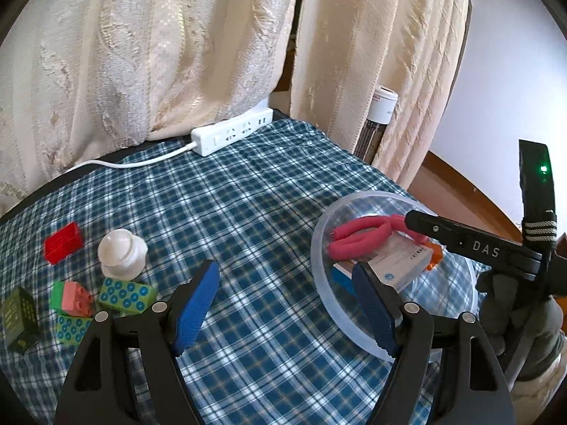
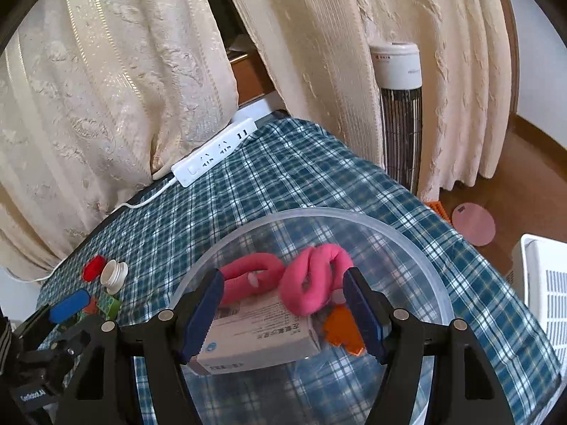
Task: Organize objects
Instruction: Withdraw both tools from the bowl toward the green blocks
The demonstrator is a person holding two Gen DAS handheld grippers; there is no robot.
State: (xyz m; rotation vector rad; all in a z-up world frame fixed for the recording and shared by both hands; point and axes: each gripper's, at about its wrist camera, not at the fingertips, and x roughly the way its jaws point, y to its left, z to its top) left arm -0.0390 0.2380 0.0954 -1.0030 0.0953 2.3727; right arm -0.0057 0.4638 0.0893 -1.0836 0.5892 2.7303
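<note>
Partly hidden: the clear bowl (image 2: 407, 237) is cut off at the right wrist view's lower edge, and the white box (image 2: 262, 336) inside it lies under the pink foam curler (image 2: 312, 283). The right gripper (image 2: 283, 315) hangs over the bowl, jaws wide, straddling box and curler; contact cannot be judged. The left gripper (image 1: 287, 308) is spread wide, empty. Only its view shows the blocks (image 1: 124, 295), white cap (image 1: 122, 253) and red brick (image 1: 63, 242) clearly.
</note>
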